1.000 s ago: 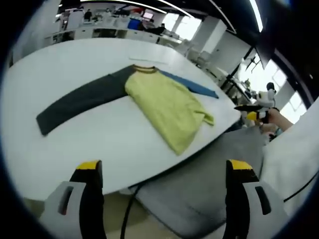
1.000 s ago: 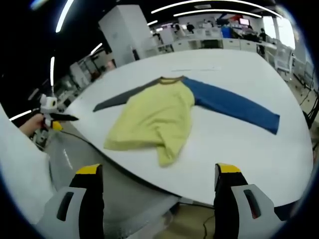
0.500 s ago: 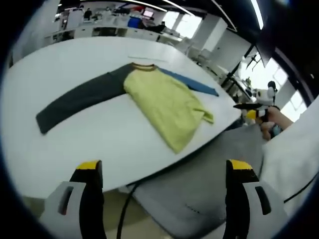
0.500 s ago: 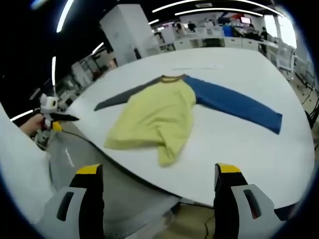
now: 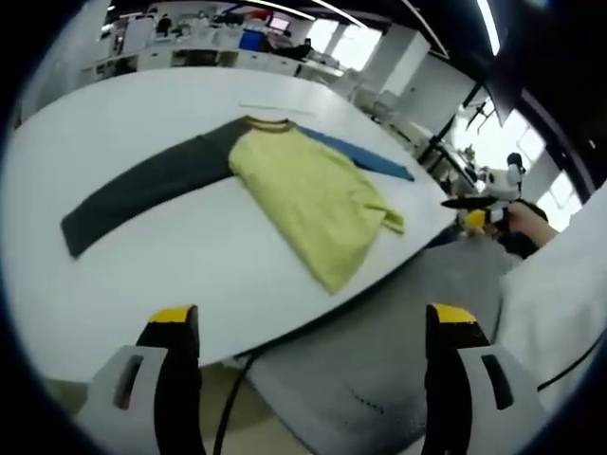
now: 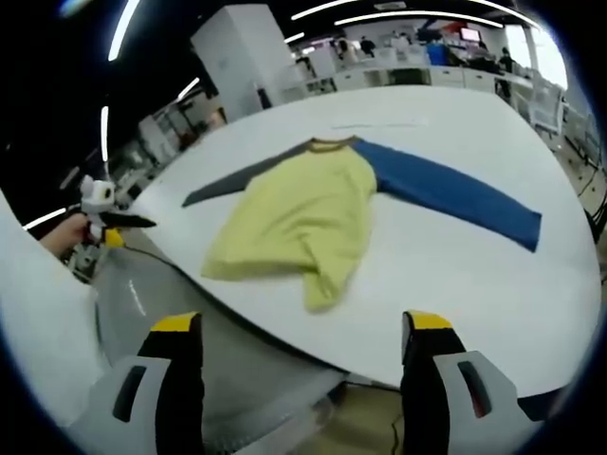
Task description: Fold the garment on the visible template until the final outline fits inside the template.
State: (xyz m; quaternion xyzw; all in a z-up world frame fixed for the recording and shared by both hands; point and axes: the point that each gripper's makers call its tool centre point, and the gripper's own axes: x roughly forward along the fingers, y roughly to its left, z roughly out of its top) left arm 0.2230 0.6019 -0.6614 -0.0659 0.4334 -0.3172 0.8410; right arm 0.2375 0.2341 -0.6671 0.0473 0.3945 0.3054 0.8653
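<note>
A long-sleeved shirt lies spread on a white table (image 5: pixel 161 256) (image 6: pixel 455 275). Its yellow body (image 5: pixel 318 199) (image 6: pixel 299 218) is crumpled at the hem near the table's edge. One sleeve is dark grey (image 5: pixel 142 190) (image 6: pixel 232 180), the other blue (image 5: pixel 365 161) (image 6: pixel 455 194). My left gripper (image 5: pixel 308 327) stands open below the table edge, well short of the shirt. My right gripper (image 6: pixel 299 332) is also open, off the table's near edge, with nothing between its jaws. Each gripper also appears small in the other's view, held in a hand (image 5: pixel 479 204) (image 6: pixel 100 213).
A thin pale strip (image 6: pixel 375 124) (image 5: pixel 275 108) lies on the table beyond the collar. A person's grey trousers (image 5: pixel 379 351) (image 6: pixel 161 313) and white sleeve (image 5: pixel 560 284) lie between the grippers. Office desks and shelves stand far behind. A cable (image 5: pixel 228 417) hangs below the table.
Both views have shifted slightly with the hands. The shirt lies as before and both grippers stay open.
</note>
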